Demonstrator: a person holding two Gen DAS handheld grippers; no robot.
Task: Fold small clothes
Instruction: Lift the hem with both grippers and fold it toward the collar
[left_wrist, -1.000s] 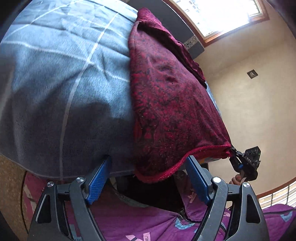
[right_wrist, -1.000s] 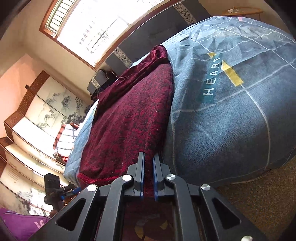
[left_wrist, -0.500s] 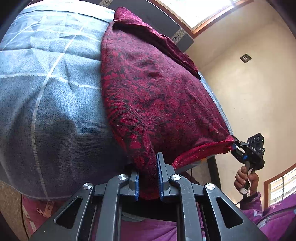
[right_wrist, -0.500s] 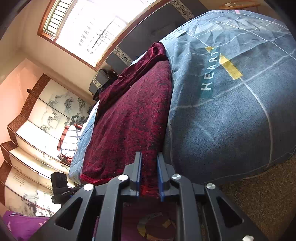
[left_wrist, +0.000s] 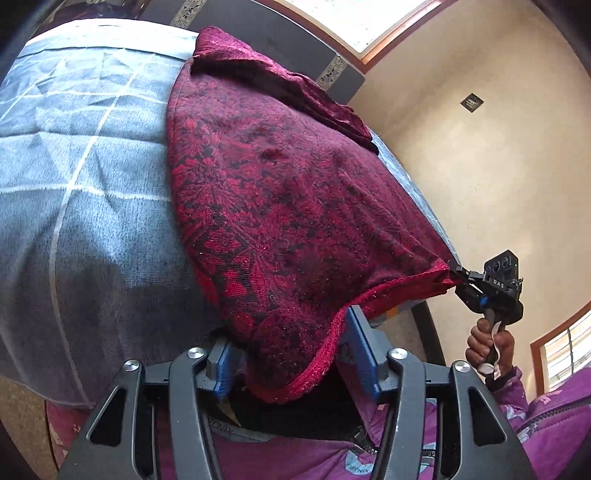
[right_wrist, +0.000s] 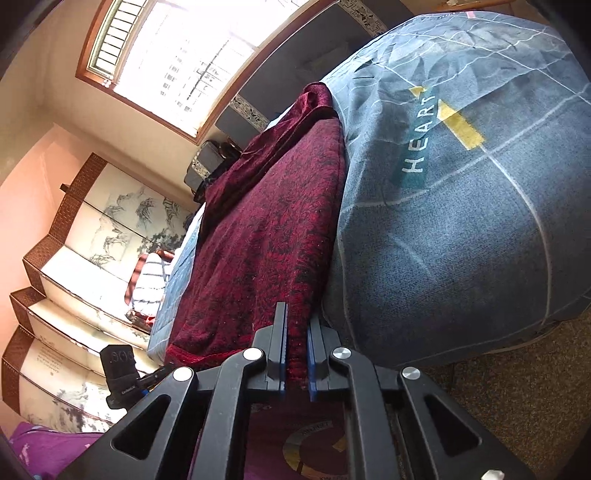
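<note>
The red garment (left_wrist: 280, 206) lies spread on the blue blanket (left_wrist: 74, 177), its hem hanging at six o'clock. The left gripper (left_wrist: 295, 354) is opening, jaws apart around that hem, not pressing it. At four o'clock the right gripper (right_wrist: 295, 354) is clamped on the garment's corner, closing.

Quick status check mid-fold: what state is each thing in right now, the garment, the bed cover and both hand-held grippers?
Red garment: spread flat on the bed, near hem lifted at both corners.
Blue-grey bed cover: laid over the bed, creased.
Left hand-held gripper: jaws opening, hem between them, pads not pressing.
Right hand-held gripper: jaws closing, clamped on the garment's corner.
</note>
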